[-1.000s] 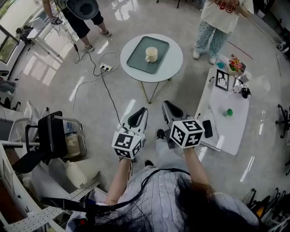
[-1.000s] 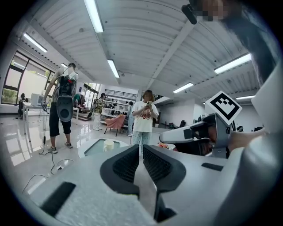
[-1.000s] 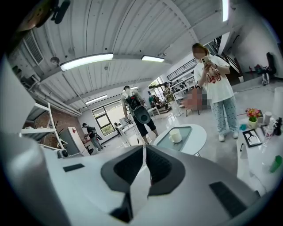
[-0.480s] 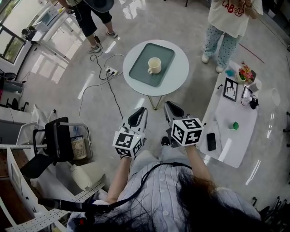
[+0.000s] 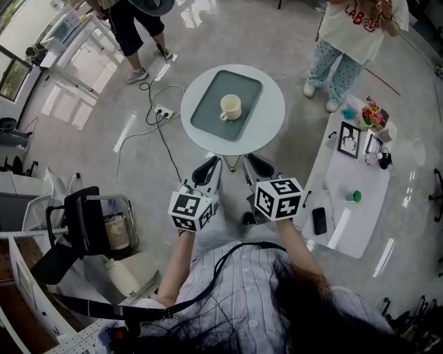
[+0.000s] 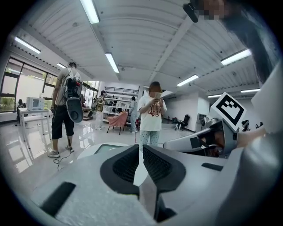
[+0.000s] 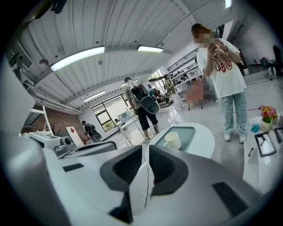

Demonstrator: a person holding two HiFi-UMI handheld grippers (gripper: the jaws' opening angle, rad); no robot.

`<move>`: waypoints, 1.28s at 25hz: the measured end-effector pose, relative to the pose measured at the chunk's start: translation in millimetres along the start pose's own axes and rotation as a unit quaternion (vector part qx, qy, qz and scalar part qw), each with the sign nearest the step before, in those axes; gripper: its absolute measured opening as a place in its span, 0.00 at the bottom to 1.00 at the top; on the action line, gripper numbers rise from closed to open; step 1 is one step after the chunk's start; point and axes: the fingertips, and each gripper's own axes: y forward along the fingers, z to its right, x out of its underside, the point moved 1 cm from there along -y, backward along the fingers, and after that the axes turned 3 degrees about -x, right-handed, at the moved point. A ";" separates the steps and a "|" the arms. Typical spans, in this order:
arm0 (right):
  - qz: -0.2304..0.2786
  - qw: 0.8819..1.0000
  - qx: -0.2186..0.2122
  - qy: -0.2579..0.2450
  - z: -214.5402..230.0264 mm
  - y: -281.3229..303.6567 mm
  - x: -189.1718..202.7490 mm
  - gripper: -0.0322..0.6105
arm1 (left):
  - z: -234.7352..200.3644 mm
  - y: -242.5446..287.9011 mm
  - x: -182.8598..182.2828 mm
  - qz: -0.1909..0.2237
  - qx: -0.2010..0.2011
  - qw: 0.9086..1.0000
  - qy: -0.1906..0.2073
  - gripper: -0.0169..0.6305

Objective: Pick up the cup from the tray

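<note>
A cream cup (image 5: 231,106) with a handle stands upright on a grey-green tray (image 5: 208,117), which lies on a small round white table (image 5: 270,110) ahead of me. My left gripper (image 5: 210,164) and right gripper (image 5: 253,163) are side by side just short of the table's near edge, both shut and holding nothing. From the right gripper view, the cup (image 7: 173,140) and tray (image 7: 189,130) sit beyond the shut right gripper (image 7: 146,153). The left gripper view has the shut left gripper (image 6: 140,149) with a corner of the tray (image 6: 106,148) to its left.
A person in a white shirt (image 5: 353,28) stands past the table at the right, and another in black shorts (image 5: 135,21) at the far left. A low white table (image 5: 332,228) with small items is at my right. Cables and a power strip (image 5: 163,110) lie on the floor; a black chair (image 5: 76,221) is at my left.
Both grippers have moved forward together toward the round table and now sit just short of its near edge. Their jaws have stayed shut.
</note>
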 end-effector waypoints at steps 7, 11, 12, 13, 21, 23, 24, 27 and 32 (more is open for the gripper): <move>-0.011 1.000 0.023 0.012 16.6 57.4 -8.9 0.11 | -42.5 46.8 -4.8 -0.013 0.041 0.999 0.019 0.05; -0.017 0.998 0.051 0.026 25.7 96.0 -14.0 0.11 | -71.7 70.9 -6.5 -0.028 0.072 0.997 0.031 0.05; -0.017 0.998 0.059 0.029 28.6 105.1 -16.5 0.11 | -78.6 76.7 -7.5 -0.030 0.079 0.996 0.034 0.05; -0.016 0.997 0.065 0.032 31.5 114.3 -19.3 0.11 | -86.1 82.4 -8.6 -0.031 0.085 0.995 0.036 0.05; -0.028 0.989 0.126 0.074 62.0 171.2 -15.0 0.11 | -132.7 120.8 0.3 -0.057 0.130 0.990 0.024 0.05; -0.035 0.987 0.138 0.075 68.4 183.4 -9.5 0.12 | -141.1 127.7 4.5 -0.064 0.140 0.988 0.024 0.05; -0.040 0.986 0.142 0.075 71.8 190.2 -7.1 0.13 | -145.0 131.7 5.9 -0.067 0.144 0.987 0.024 0.05; -0.051 0.984 0.152 0.081 82.2 208.9 0.9 0.32 | -153.6 144.4 9.1 -0.078 0.160 0.984 0.029 0.05; -0.047 0.975 0.201 0.084 106.2 228.7 15.4 0.50 | -159.4 161.3 12.0 -0.092 0.189 0.977 0.039 0.05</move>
